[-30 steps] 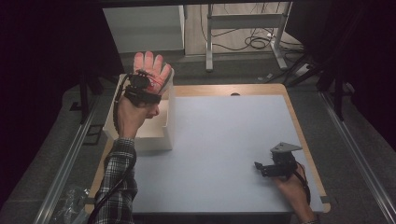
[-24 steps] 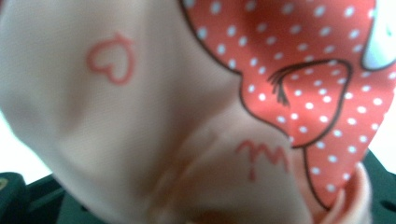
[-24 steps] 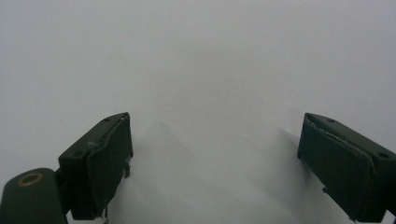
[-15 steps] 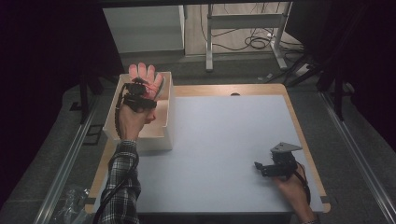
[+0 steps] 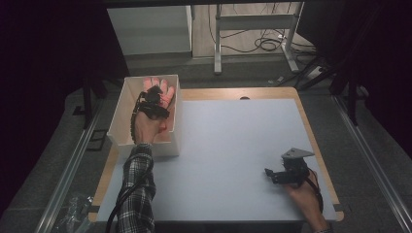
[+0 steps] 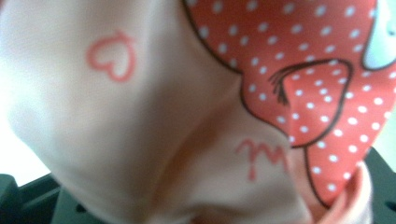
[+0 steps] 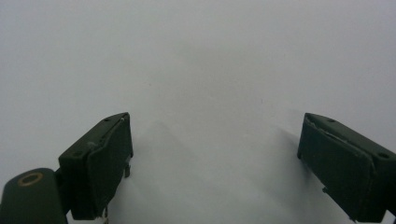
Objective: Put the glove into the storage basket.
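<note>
Dim, dark surroundings frame the evenly lit pale tabletop (image 5: 228, 145) in the high view, the left gripper view is bright but badly blurred on pink cloth (image 6: 140, 140), and soft shadows fall beneath the right gripper (image 7: 215, 154).

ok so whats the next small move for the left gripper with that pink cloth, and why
Probably open the jaws and let go. The left gripper holds the pink dotted cloth down inside the white box, within its walls, so a release should drop it in. The right gripper rests open on the table and can stay put.
</note>
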### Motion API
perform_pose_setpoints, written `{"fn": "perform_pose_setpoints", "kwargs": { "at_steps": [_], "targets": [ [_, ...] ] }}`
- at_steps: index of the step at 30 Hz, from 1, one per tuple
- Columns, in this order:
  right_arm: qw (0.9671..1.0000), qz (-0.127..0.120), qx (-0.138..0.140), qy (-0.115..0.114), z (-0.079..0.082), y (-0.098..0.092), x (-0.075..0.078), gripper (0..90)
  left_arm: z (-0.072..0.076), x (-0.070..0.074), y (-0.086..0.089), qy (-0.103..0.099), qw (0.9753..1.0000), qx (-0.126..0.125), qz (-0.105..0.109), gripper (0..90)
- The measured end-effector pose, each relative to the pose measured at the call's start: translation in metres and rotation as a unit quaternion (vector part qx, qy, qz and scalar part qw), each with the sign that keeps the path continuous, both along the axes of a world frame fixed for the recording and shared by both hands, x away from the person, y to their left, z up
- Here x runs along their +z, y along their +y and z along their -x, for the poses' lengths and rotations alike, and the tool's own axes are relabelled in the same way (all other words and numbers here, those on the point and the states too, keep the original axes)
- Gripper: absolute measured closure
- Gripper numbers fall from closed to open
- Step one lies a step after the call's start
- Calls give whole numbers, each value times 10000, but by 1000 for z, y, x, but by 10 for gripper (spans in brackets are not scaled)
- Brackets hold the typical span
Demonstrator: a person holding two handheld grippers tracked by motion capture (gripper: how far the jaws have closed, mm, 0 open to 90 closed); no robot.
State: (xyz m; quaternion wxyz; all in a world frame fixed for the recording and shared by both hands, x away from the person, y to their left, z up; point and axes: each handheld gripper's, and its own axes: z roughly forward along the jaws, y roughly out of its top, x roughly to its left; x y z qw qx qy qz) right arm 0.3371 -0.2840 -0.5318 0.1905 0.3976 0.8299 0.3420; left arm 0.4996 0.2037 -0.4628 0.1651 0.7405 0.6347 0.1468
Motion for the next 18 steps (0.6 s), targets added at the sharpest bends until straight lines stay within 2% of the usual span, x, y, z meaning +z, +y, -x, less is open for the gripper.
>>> {"fn": "perform_pose_setpoints", "kwargs": {
  "at_steps": [4, 9, 11, 12, 14, 18],
  "targets": [
    [10000, 0, 1, 0, 0, 0, 0, 105, -7, -6, -6, 173, 9998, 2, -100, 358],
    [10000, 0, 0, -1, 0, 0, 0, 105, -13, -14, -10, 372, 9992, 14, -120, 341],
    [10000, 0, 1, -1, 0, 0, 0, 104, -15, -19, -13, 570, 9983, -57, -92, 332],
    [10000, 1, 2, -1, 0, 0, 0, 104, -17, -23, -13, 720, 9974, -84, -35, 327],
    [10000, 0, 1, -1, 0, 0, 0, 104, -19, -29, -14, 878, 9960, -105, 91, 309],
    [10000, 0, 1, -2, 0, 0, 0, 104, -20, -38, -11, 981, 9950, -74, 197, 242]
  ]
}}
